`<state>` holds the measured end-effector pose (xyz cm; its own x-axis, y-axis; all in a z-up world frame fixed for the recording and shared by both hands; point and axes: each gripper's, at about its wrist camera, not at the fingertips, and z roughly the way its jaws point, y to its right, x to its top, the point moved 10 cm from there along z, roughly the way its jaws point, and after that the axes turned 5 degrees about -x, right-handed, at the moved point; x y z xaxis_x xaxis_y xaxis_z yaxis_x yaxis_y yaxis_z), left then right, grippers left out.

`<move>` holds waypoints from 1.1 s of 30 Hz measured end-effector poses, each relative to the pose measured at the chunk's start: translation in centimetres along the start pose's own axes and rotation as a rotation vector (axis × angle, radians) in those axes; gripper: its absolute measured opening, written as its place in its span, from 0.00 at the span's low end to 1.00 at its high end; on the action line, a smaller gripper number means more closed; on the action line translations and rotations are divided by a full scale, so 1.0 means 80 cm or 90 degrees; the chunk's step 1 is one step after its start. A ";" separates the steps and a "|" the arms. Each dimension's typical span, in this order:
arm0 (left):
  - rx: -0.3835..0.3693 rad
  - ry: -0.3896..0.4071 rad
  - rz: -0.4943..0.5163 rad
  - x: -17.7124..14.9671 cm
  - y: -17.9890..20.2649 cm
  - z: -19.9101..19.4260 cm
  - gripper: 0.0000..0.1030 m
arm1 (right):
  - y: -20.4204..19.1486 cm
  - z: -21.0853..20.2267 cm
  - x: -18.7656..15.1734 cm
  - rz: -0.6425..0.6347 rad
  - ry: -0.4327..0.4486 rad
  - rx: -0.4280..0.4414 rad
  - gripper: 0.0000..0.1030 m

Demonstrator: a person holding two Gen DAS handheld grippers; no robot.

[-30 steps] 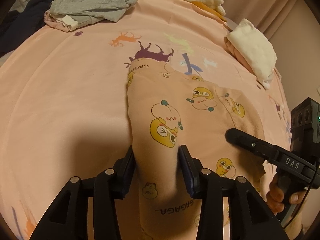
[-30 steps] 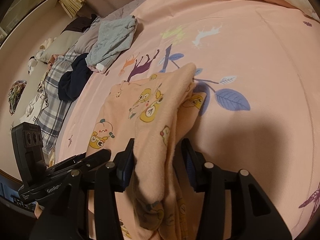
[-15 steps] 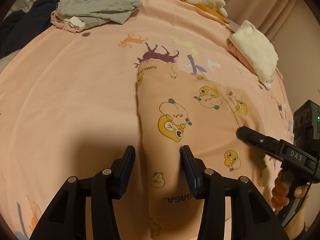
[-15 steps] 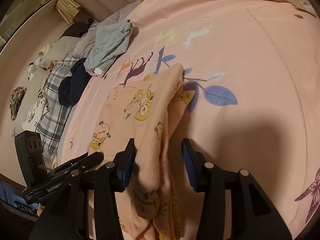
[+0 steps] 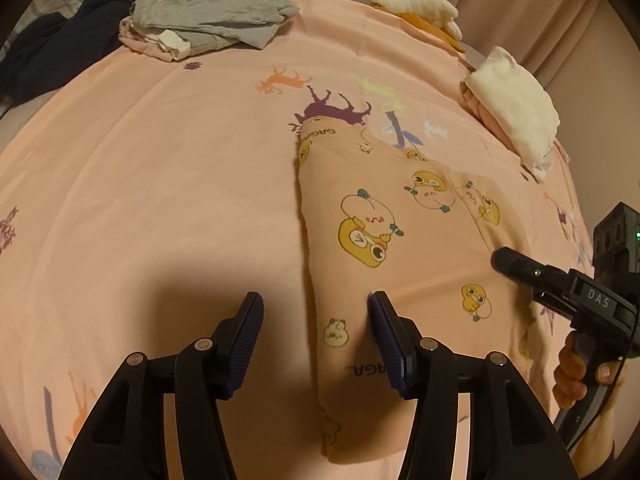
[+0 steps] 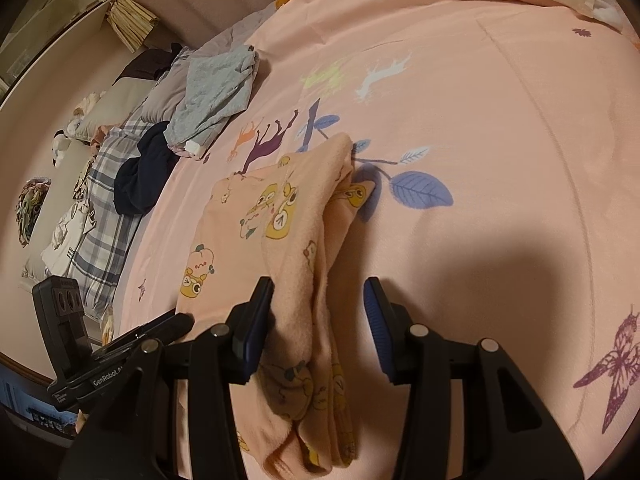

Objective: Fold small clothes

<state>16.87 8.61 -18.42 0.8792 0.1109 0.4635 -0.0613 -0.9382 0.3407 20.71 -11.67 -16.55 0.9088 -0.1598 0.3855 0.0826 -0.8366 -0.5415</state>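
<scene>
Peach fleece, printed with yellow cartoon ducks: our small garment [image 5: 384, 232] lies folded lengthwise near the middle of the pink bedsheet [image 5: 160, 184]. Our left gripper [image 5: 316, 320] stands wide open astride its near end, both pads clear of the cloth as far as we can see. Our right gripper [image 6: 320, 312] is open too, its left pad touching the doubled layers [image 6: 304, 280] draped between the fingers. A grey top [image 5: 216, 16] and dark clothing [image 5: 60, 44] sit at the sheet's far left corner, a white folded pile [image 5: 516, 104] at the right edge.
</scene>
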 end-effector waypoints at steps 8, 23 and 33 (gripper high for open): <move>0.022 0.009 0.004 -0.007 -0.009 -0.017 0.53 | 0.012 -0.025 0.012 -0.012 0.037 -0.043 0.45; 0.026 0.048 0.058 -0.011 0.020 -0.050 0.37 | -0.054 -0.031 0.029 -0.153 0.082 -0.042 0.26; 0.022 -0.018 0.101 -0.046 0.039 -0.004 0.32 | -0.030 0.027 0.023 -0.150 0.008 -0.122 0.17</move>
<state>13.32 5.39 -18.83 0.8723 -0.0489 0.4866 -0.1854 -0.9538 0.2365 23.10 -8.80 -16.17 0.8688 0.0446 0.4932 0.2104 -0.9349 -0.2860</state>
